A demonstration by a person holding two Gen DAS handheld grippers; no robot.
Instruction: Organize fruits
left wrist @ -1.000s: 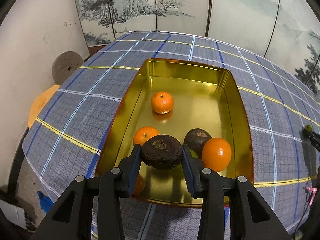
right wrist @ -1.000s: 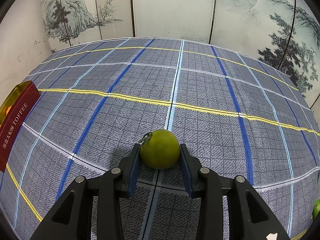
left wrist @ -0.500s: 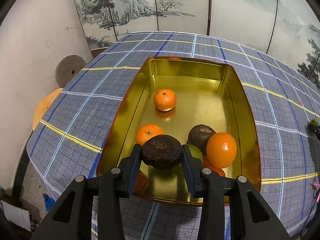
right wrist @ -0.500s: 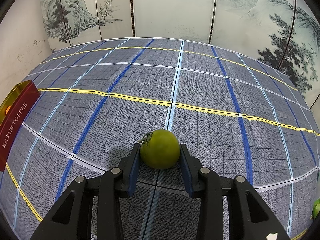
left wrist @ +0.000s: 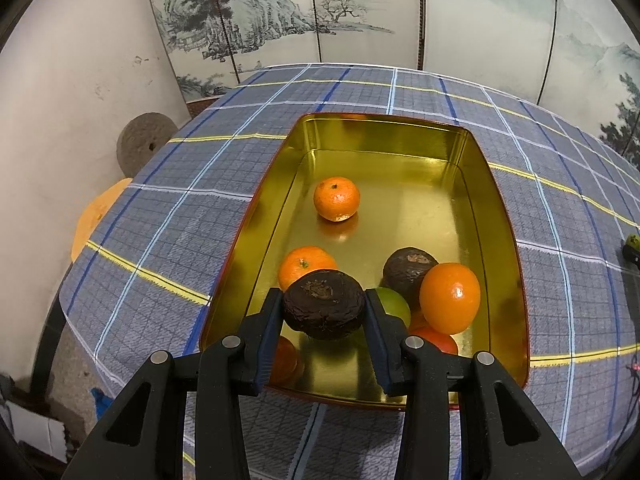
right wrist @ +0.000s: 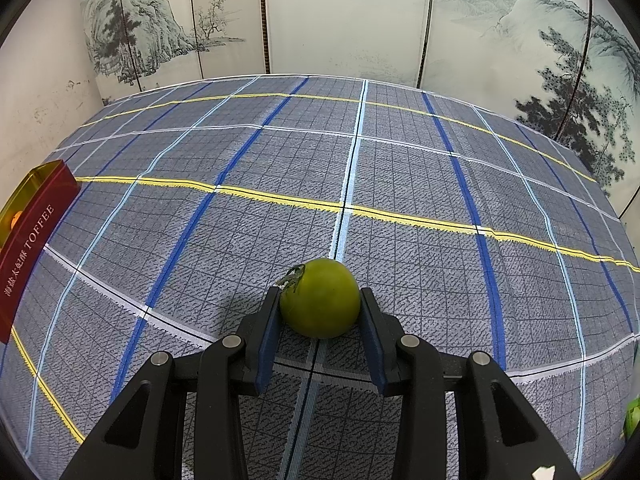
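Observation:
My left gripper (left wrist: 324,312) is shut on a dark brown wrinkled fruit (left wrist: 323,309), held above the near end of a gold tin (left wrist: 496,208). In the tin lie an orange mandarin (left wrist: 336,199) near the middle, another mandarin (left wrist: 306,265) just behind the held fruit, a second dark fruit (left wrist: 406,274), a large orange (left wrist: 450,298), a green fruit (left wrist: 394,306) and more orange fruit partly hidden by my fingers. In the right wrist view my right gripper (right wrist: 320,310) is shut on a green fruit with a stem (right wrist: 320,304), low over the checked tablecloth (right wrist: 400,184).
The tin's red outer wall (right wrist: 32,248), lettered TOFFEE, shows at the far left of the right wrist view. A painted folding screen (right wrist: 340,20) stands behind the table. A round stone disc (left wrist: 142,148) and an orange stool (left wrist: 96,216) sit beyond the table's left edge.
The left view has shifted slightly, with the tin now a little further right and up in the frame. The right gripper and its green fruit have not moved.

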